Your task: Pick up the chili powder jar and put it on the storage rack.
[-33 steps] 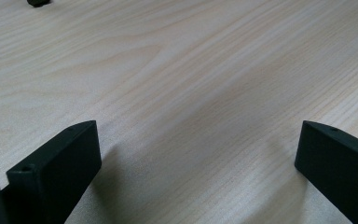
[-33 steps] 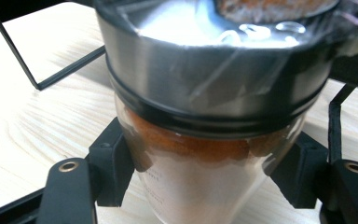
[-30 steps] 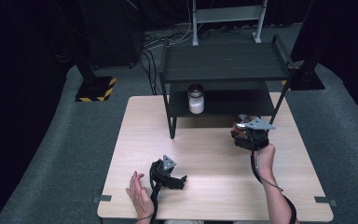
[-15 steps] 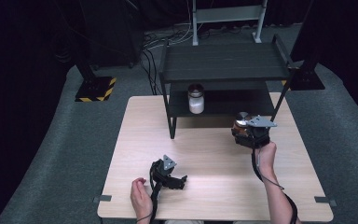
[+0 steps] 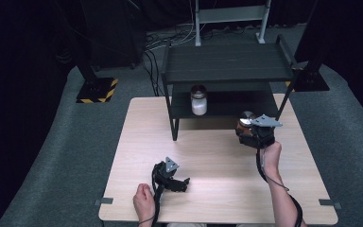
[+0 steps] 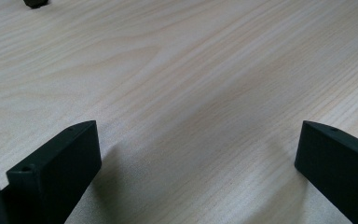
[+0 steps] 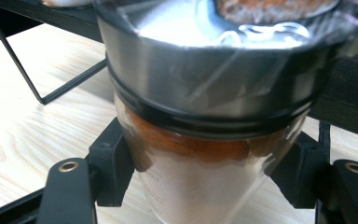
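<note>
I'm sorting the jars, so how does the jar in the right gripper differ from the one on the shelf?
The held jar holds orange-brown powder; the shelf jar holds white contents. The held jar sits gripped in the right gripper above the table; the shelf jar stands free on the rack. Both are clear jars, upright.

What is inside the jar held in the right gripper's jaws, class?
The jar holds an orange-brown powder, seen through its clear wall. The silver lid covers the top, and the right gripper hides parts of both sides, so its full depth cannot be seen.
</note>
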Demonstrator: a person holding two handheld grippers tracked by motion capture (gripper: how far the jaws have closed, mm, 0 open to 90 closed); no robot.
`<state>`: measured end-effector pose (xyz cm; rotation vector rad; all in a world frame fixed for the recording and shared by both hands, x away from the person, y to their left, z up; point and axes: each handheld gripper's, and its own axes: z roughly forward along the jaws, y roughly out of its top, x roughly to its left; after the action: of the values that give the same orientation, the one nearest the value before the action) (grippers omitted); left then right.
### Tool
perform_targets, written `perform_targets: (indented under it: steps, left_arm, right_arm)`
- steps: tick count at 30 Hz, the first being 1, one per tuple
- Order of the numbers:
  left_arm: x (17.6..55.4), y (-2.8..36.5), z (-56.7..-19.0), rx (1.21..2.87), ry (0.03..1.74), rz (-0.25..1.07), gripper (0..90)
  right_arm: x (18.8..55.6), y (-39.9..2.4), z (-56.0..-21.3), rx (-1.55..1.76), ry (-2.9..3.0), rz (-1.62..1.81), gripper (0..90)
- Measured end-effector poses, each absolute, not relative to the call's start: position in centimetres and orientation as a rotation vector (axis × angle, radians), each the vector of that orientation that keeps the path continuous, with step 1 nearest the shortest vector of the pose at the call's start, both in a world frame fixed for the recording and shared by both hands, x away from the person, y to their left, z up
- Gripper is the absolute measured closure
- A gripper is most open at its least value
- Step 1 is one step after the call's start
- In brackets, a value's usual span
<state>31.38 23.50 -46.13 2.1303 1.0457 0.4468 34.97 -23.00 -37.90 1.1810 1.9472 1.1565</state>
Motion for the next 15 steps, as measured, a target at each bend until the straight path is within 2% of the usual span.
perform_targets:
  steps: [15]
  left_arm:
    - [31.38,23.5,-46.14,2.13,1.046,0.447,0.1]
  right_arm:
    - [34.95,-23.2,-37.23,1.18,1.939,1.16,31.0]
